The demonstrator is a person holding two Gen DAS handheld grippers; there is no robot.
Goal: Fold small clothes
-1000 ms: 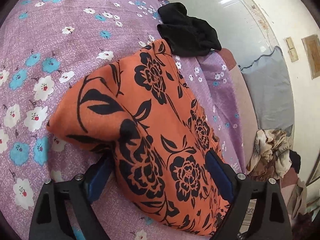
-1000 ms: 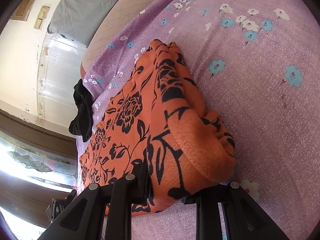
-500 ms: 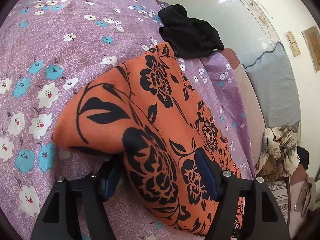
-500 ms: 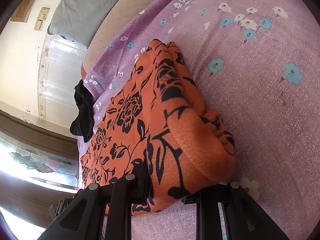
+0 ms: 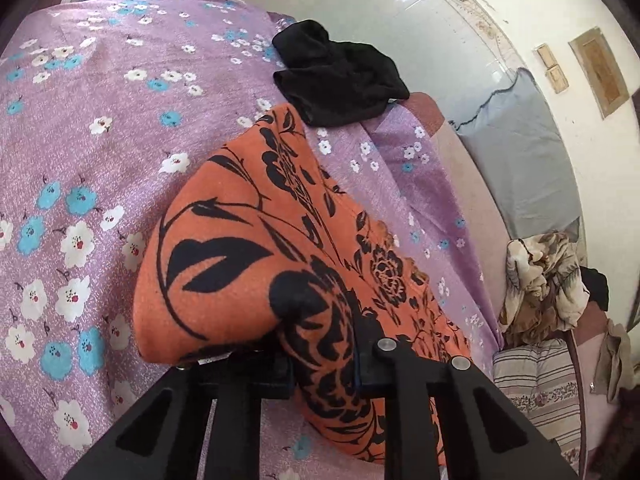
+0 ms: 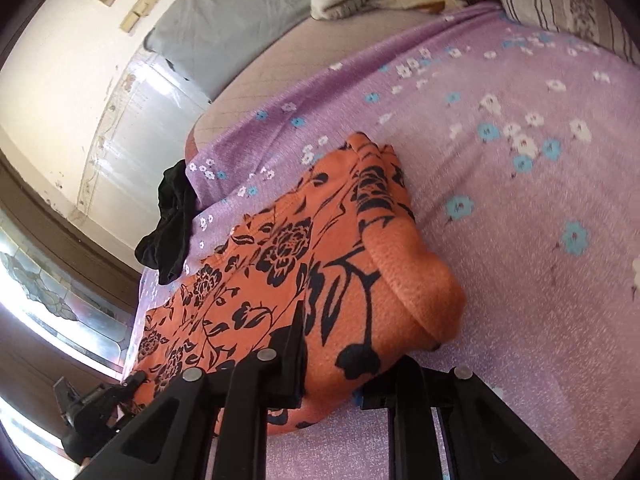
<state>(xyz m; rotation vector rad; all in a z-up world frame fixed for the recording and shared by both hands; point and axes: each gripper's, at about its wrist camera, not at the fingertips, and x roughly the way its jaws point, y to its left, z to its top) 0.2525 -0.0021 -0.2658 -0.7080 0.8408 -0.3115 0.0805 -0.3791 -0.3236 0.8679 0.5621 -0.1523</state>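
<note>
Jaws closing, both pinching orange floral garment [image 5: 248,264] | bunched, black-flowered

To my left the purple floral bedsheet [image 5: 100,140] lies open. Ahead, a crumpled black garment [image 5: 336,80] blocks the way; beige patterned clothes [image 5: 540,280] crowd the right.

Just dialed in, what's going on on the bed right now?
A person is working two handheld grippers on an orange garment with black flowers lying on the purple floral bedsheet. The left gripper is closing its jaws on a bunched near edge of the cloth, and the right gripper is closing on the other near corner. Cloth sits between both pairs of fingers. A crumpled black garment lies untouched at the bed's far edge.
</note>
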